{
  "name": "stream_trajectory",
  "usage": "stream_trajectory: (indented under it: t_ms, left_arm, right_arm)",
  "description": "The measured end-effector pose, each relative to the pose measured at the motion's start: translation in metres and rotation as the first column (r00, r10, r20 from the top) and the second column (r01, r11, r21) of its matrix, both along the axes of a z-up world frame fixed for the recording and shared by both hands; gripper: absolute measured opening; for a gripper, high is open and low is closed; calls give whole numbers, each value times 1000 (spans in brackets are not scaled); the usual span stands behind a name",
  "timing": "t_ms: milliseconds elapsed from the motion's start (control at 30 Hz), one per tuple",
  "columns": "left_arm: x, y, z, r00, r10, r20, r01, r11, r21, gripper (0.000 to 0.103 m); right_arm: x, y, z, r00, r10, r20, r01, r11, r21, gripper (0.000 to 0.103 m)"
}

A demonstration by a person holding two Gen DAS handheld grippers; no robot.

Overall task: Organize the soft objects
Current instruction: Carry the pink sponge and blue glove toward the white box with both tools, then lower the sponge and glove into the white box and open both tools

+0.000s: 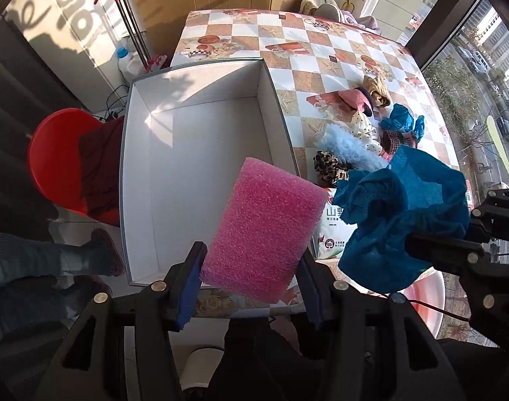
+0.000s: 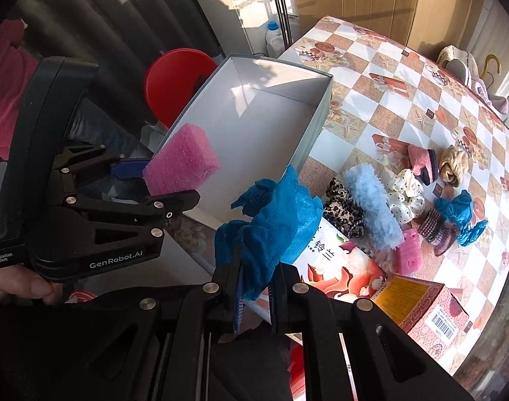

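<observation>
A pink foam block [image 1: 264, 230] is clamped between the half-spread jaws of the left gripper [image 1: 251, 287] over the empty white cardboard box [image 1: 201, 153], evidently for dropping in; a crumpled blue fabric cover [image 2: 271, 230] is pinched in the closed right gripper [image 2: 254, 297] alongside.

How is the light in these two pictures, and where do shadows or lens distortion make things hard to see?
Left wrist view: hard sunlight cuts a bright wedge and a dark shadow across the white box; table edges bow from the fisheye. Right wrist view: the left side is very dark, and the checkered table curves strongly; the blue cloth is sharp.
</observation>
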State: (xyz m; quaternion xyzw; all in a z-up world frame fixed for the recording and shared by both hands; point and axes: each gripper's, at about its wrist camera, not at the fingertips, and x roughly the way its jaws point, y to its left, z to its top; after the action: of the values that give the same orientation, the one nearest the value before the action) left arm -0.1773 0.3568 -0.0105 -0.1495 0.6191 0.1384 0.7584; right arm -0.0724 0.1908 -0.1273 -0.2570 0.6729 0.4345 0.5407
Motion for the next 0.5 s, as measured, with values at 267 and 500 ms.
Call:
stream_trajectory:
  t_ms: [267, 500]
  left_arm:
    - [-4, 14, -3, 1000, 30, 6, -30, 999, -14, 57]
    - [-4, 27, -4, 999, 43, 2, -43, 999, -1, 56]
  right_arm:
    - [-6, 24, -2, 999, 39, 6, -39, 999, 17, 13]
    - [-8, 43, -3, 999, 49, 18, -49, 999, 22, 13]
